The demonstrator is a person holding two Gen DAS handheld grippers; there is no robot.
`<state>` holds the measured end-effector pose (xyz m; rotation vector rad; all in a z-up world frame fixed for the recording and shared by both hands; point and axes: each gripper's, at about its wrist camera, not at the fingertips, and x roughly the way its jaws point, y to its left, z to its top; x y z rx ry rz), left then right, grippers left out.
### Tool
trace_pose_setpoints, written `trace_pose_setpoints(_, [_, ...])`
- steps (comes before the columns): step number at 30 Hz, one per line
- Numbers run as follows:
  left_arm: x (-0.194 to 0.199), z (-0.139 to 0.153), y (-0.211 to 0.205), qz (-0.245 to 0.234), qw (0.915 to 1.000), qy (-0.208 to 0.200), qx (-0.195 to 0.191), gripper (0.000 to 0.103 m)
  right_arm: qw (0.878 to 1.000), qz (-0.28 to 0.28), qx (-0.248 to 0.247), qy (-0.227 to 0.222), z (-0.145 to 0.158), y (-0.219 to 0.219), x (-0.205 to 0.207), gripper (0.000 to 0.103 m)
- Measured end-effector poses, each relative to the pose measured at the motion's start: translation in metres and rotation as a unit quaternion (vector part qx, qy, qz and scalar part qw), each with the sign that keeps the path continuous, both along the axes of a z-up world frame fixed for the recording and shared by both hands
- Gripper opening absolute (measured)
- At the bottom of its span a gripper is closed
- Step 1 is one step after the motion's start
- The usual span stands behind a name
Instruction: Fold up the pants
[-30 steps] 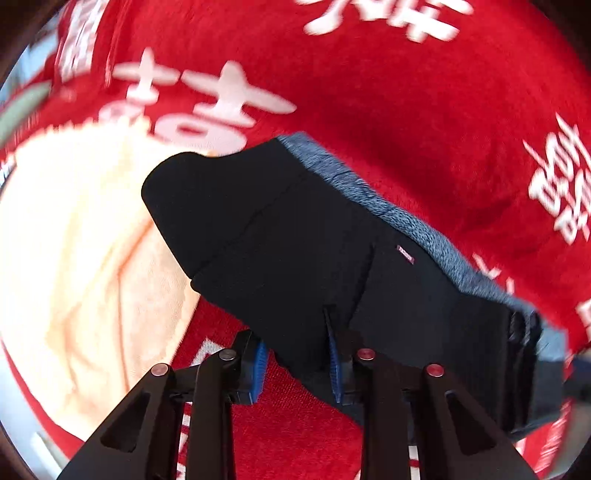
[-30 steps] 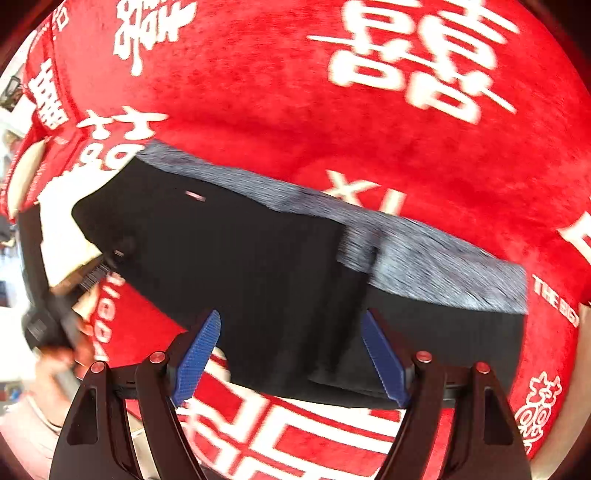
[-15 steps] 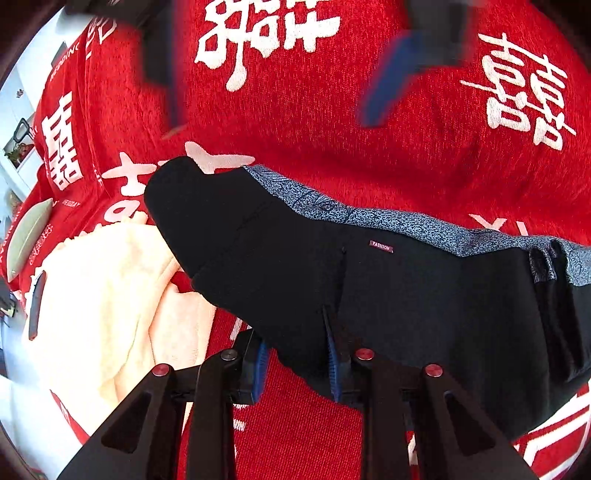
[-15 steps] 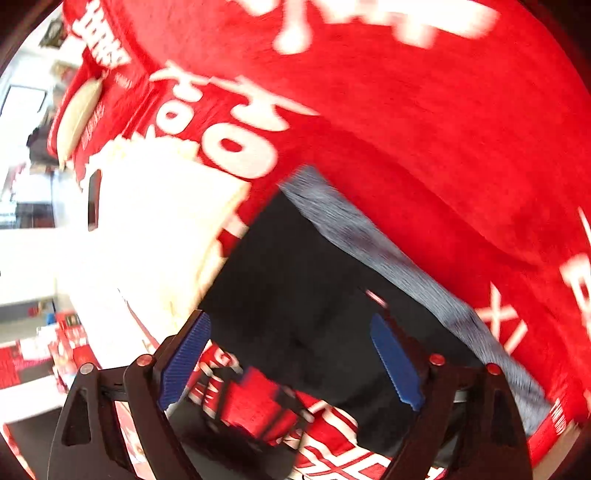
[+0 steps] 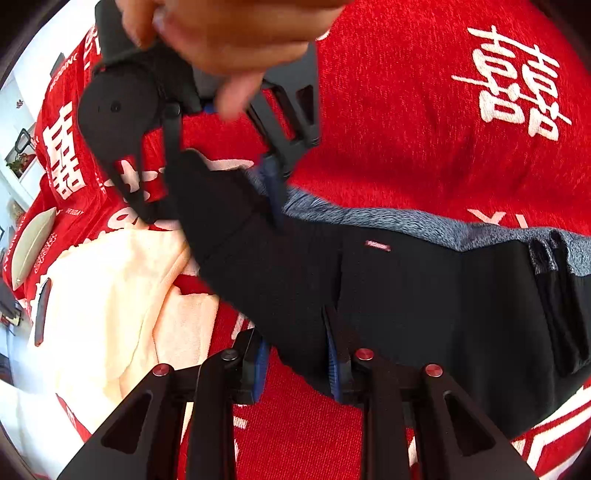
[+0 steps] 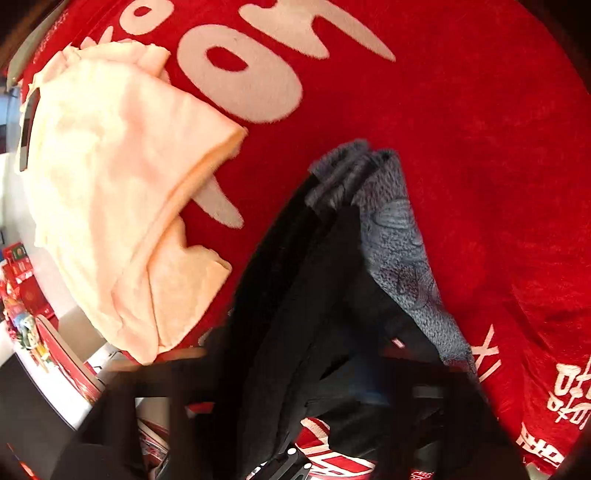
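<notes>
The black pants point(image 5: 388, 288) with a grey waistband point(image 5: 406, 221) lie folded in a long strip on the red blanket point(image 5: 406, 110). My left gripper point(image 5: 295, 354) is shut on the pants' near edge. My right gripper point(image 5: 221, 192), held by a hand point(image 5: 229, 33), reaches from the far side over the strip's left end; its jaws straddle that end. In the right wrist view the pants point(image 6: 314, 295) fill the space right at the blurred fingers, with the grey waistband point(image 6: 399, 251) on the right.
A folded cream garment point(image 5: 110, 295) lies left of the pants; it also shows in the right wrist view point(image 6: 122, 184). The red blanket has white characters. The bed edge and room clutter point(image 6: 29, 314) are at the far left.
My right gripper has swung across to the left end of the pants and come down on it. My left gripper has stayed clamped on the near edge.
</notes>
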<state>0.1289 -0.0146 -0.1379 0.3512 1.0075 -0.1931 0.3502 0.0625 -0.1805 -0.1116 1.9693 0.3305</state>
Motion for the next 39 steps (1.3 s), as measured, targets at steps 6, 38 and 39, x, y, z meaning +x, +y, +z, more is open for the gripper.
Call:
trace_pose_setpoints(6, [-0.016, 0.019, -0.015, -0.031, 0.9990, -0.032, 0.008, 0.028, 0.994, -0.050, 0.076, -0.058, 0.042, -0.040, -0.017, 0.017])
trace_pose_setpoints(38, [-0.201, 0.094, -0.270, -0.364, 0.9286, -0.072, 0.006, 0.028, 0.787, -0.460, 0.318, -0.261, 0.137, -0.450, -0.309, 0.017])
trace_pose_setpoints(39, [-0.207, 0.083, -0.278, -0.374, 0.9252, -0.062, 0.014, 0.028, 0.787, -0.467, 0.308, -0.260, 0.129, -0.463, -0.322, 0.017])
